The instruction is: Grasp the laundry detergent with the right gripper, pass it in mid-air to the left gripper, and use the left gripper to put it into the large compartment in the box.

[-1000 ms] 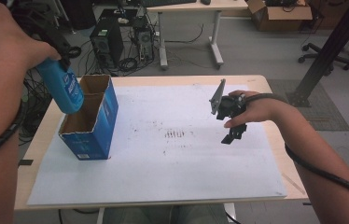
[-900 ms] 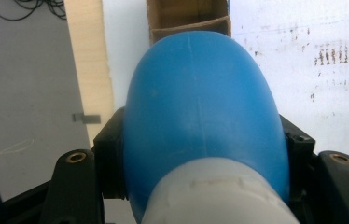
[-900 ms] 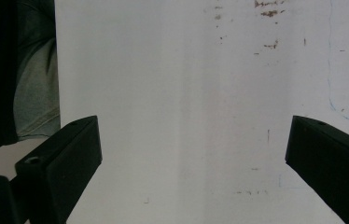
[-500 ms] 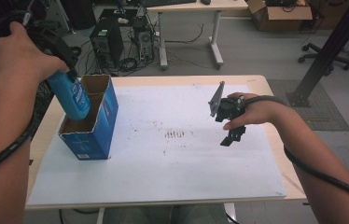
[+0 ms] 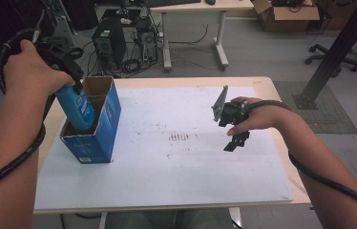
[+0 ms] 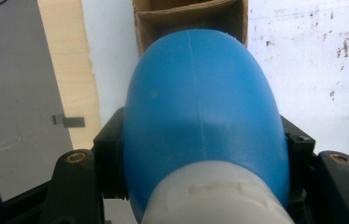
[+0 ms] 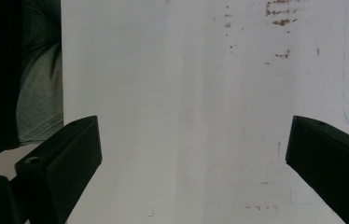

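A blue bottle point(image 5: 77, 109) with a white cap end hangs bottom-down, its lower part inside the near compartment of an open blue cardboard box point(image 5: 104, 131). My left gripper point(image 5: 69, 88) is shut on the bottle's upper part. In the left gripper view the bottle point(image 6: 205, 102) bulges between the black jaws of the left gripper point(image 6: 205, 156), with the box's brown inside point(image 6: 182, 14) beyond it. At the right of the white sheet point(image 5: 167, 162), my right gripper point(image 5: 236, 141) hovers open and points down. In its own view the right gripper point(image 7: 193, 158) has nothing between its jaws.
The box stands at the left of the wooden table point(image 5: 176, 81). The sheet bears brown smudges point(image 5: 180, 137) in its middle. Behind the table are computer towers point(image 5: 112, 43), a second desk point(image 5: 193, 5) and a black post point(image 5: 339, 47) at the right.
My left hand has come down with the bottle, so its bottom now sits inside the box instead of above the rim. The right hand has stayed put.
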Available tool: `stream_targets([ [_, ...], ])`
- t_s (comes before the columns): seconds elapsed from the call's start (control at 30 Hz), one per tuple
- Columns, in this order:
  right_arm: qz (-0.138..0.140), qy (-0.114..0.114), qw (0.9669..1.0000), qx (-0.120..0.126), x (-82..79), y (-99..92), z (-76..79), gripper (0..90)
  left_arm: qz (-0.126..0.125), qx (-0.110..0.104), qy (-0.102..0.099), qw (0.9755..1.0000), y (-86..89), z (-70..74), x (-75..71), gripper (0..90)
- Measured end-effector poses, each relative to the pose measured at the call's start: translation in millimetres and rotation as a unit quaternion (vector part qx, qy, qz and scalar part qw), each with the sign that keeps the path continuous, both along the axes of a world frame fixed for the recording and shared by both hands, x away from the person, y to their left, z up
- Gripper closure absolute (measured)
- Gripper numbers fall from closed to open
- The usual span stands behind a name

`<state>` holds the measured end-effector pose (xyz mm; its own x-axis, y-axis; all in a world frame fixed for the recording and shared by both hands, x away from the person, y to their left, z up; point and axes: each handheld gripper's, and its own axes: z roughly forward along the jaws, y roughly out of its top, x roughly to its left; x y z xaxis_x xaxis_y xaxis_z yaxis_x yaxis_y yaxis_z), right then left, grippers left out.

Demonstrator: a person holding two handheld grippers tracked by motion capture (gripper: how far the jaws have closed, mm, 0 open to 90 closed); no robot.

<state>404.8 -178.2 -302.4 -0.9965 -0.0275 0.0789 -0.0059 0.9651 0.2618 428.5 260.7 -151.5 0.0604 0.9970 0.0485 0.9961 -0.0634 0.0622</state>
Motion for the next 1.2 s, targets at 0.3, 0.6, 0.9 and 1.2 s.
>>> stream_targets([
  [0.3, -0.001, -0.002, 1.0, 0.003, -1.3, -0.8, 0.8, 3.8, -0.002, -0.008, 0.002, 1.0, 2.0, -22.1, 1.3, 37.5],
  [0.6, 0.001, 0.0, 1.0, 0.005, -2.1, -0.1, -3.3, 3.7, -0.002, 0.001, 0.003, 1.0, 1.9, -45.2, 2.1, 37.5],
  [0.9, 0.002, 0.001, 1.0, 0.008, -1.4, -0.2, -5.2, 3.6, -0.003, 0.008, 0.008, 0.9999, -0.3, -63.7, 3.4, 37.5],
  [1.2, 0.003, 0.004, 1.0, 0.007, -1.8, -0.6, -8.1, 3.7, 0.001, 0.007, -0.003, 1.0, -1.7, -79.9, 3.7, 37.4],
])
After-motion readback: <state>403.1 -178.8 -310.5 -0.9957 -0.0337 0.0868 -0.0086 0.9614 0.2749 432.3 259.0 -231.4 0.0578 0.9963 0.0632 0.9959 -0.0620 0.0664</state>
